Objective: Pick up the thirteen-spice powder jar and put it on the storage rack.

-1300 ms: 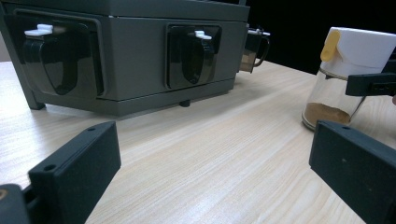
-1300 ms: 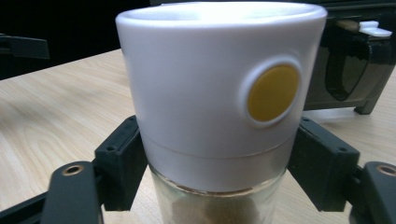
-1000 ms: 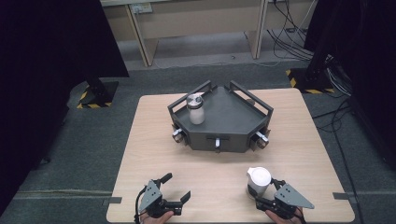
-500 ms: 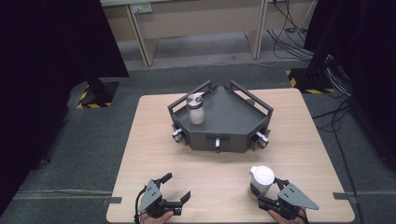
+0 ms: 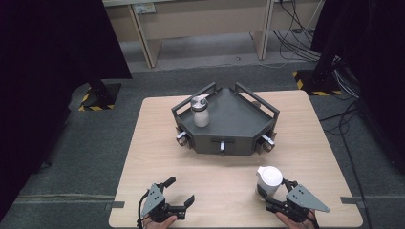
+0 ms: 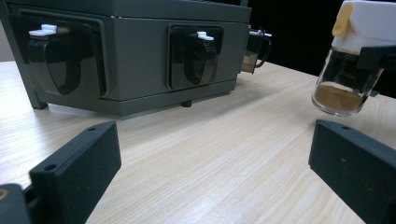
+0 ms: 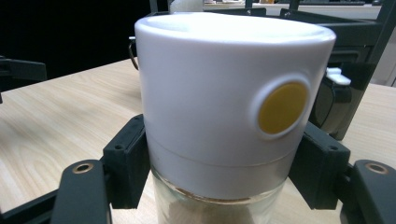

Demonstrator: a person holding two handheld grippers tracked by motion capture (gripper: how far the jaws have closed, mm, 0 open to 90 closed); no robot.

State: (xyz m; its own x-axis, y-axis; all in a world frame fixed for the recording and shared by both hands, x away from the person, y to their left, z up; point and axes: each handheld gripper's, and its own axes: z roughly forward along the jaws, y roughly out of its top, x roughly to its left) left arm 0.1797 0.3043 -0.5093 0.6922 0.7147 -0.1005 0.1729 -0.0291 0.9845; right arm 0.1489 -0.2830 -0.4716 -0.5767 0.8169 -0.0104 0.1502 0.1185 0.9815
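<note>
A glass spice jar with a white lid and brown powder inside sits between the jaws of my right gripper near the table's front right. In the right gripper view the jar has a yellow dot on its lid, and my right gripper is shut on its glass body. In the left gripper view the jar tilts, its base just off the wood. My left gripper rests open at the front left with nothing in it, and its jaws stand wide in its own view.
A dark grey angled rack stands mid-table with a silver-lidded jar on its top left. Small cups with white tabs hang on the rack's front faces. Bare wood lies between the rack and both grippers. The table's front edge is close.
My right gripper has shifted slightly to the right with the white-lidded jar in it. The left gripper has stayed put.
</note>
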